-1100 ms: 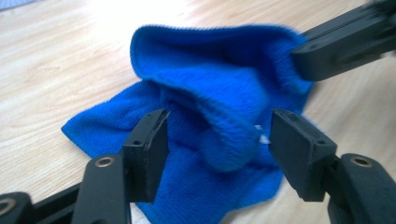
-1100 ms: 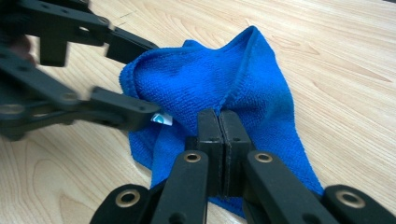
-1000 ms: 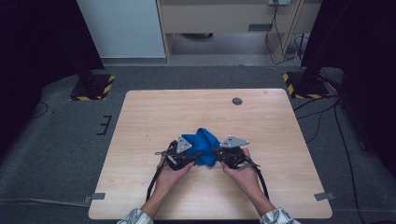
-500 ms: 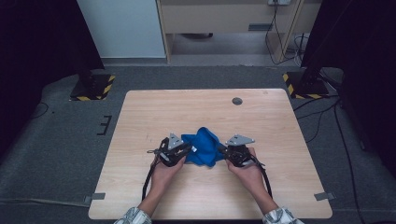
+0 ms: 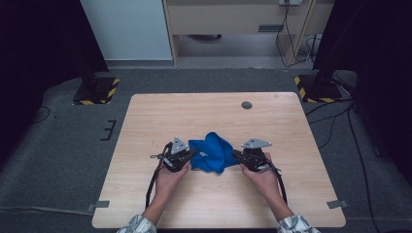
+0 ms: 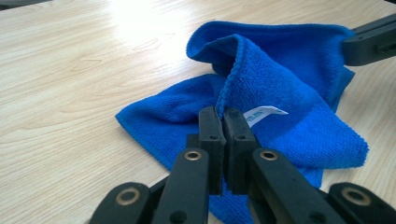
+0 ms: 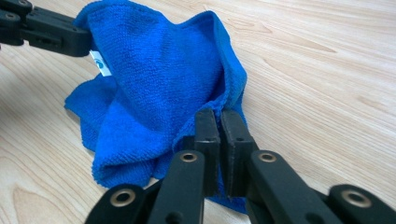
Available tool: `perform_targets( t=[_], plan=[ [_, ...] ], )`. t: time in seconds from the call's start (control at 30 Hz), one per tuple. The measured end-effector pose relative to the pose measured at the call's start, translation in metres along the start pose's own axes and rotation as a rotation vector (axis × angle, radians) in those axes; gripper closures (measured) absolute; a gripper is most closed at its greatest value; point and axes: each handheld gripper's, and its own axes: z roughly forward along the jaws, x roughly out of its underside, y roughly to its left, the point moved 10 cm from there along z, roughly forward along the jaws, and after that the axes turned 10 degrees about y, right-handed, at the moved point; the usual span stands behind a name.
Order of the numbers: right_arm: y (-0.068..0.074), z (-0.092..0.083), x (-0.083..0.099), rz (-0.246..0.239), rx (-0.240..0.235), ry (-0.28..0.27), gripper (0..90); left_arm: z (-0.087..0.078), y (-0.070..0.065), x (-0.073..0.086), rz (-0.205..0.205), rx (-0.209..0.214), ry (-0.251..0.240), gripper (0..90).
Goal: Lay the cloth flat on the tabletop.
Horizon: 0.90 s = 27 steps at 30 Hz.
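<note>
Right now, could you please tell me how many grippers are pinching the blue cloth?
2: the left gripper pinches its left edge, the right gripper its right edge.

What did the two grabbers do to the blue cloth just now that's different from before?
The left gripper has just been closing and now pinches the blue cloth beside its white tag. The right gripper kept its pinch on the opposite edge and slid a little outward, spreading the cloth slightly. The cloth is still bunched mid-table.

Cloth (image 6: 280, 84): blue looped microfibre, matt, white glossy tag (image 6: 259, 114). Table (image 5: 204, 111): pale wood grain, smooth, satin sheen. Jaws: matt black plastic.
</note>
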Motion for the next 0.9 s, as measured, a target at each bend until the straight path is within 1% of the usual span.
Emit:
perform_targets(
  t=[0.07, 0.1, 0.17, 0.2, 0.23, 0.27, 0.37, 0.4, 0.5, 0.53, 0.57, 0.6, 0.63, 0.67, 0.73, 0.77, 0.8, 0.87, 0.9],
  plan=[
    [0.003, 0.002, -0.001, -0.004, -0.018, -0.004, 82.5, 0.0, -0.002, 0.0, 0.005, 0.003, -0.001, 87.1],
    [0.003, 0.002, -0.001, -0.004, -0.018, -0.004, 82.5, 0.0, -0.002, 0.0, 0.005, 0.003, -0.001, 87.1],
    [0.006, 0.004, -0.004, -0.003, -0.027, -0.01, 79.5, -0.001, -0.003, -0.001, 0.002, 0.007, -0.002, 87.1],
    [0.01, 0.006, -0.008, -0.003, -0.034, -0.02, 74.8, -0.002, -0.003, -0.001, 0.002, 0.01, -0.003, 87.1],
    [0.01, 0.006, -0.008, -0.003, -0.034, -0.02, 74.8, -0.002, -0.003, -0.001, 0.002, 0.01, -0.003, 87.1],
    [0.017, 0.008, -0.011, -0.01, -0.046, -0.022, 71.3, -0.001, -0.004, -0.001, 0.004, 0.012, -0.001, 87.2],
    [0.025, 0.01, -0.012, -0.028, -0.051, -0.023, 62.5, -0.001, -0.005, 0.0, 0.008, 0.013, 0.002, 87.1],
    [0.027, 0.01, -0.013, -0.037, -0.05, -0.023, 58.4, -0.001, -0.006, 0.0, 0.009, 0.014, 0.002, 87.1],
    [0.032, 0.012, -0.014, -0.042, -0.043, -0.025, 49.1, -0.001, -0.007, -0.001, 0.009, 0.015, 0.0, 87.1],
    [0.032, 0.013, -0.015, -0.036, -0.037, -0.024, 44.9, -0.001, -0.007, -0.001, 0.011, 0.016, 0.0, 87.1],
    [0.032, 0.013, -0.015, -0.036, -0.037, -0.024, 44.9, -0.001, -0.007, -0.001, 0.011, 0.016, 0.0, 87.1],
    [0.032, 0.014, -0.016, -0.038, -0.03, -0.021, 42.0, -0.001, -0.007, -0.001, 0.011, 0.017, -0.001, 87.1],
    [0.03, 0.017, -0.016, -0.024, -0.012, -0.012, 37.8, -0.001, -0.007, -0.001, 0.011, 0.017, -0.001, 87.1],
    [0.029, 0.019, -0.016, -0.014, -0.011, -0.009, 36.4, -0.001, -0.007, -0.001, 0.01, 0.019, -0.001, 87.1],
    [0.029, 0.023, -0.017, -0.007, -0.004, -0.003, 36.6, -0.001, -0.008, -0.002, 0.013, 0.019, -0.001, 87.2],
    [0.028, 0.025, -0.018, -0.007, -0.001, -0.004, 39.7, -0.002, -0.007, -0.002, 0.012, 0.02, -0.002, 87.1],
    [0.028, 0.026, -0.019, -0.003, -0.003, -0.007, 45.9, -0.002, -0.007, -0.002, 0.01, 0.02, -0.005, 87.1],
    [0.027, 0.024, -0.022, 0.011, -0.003, -0.032, 61.1, -0.002, -0.007, -0.002, 0.009, 0.021, -0.006, 87.1],
    [0.026, 0.024, -0.023, 0.014, -0.003, -0.034, 69.5, -0.003, -0.006, -0.002, 0.007, 0.021, -0.006, 87.1]
  ],
)
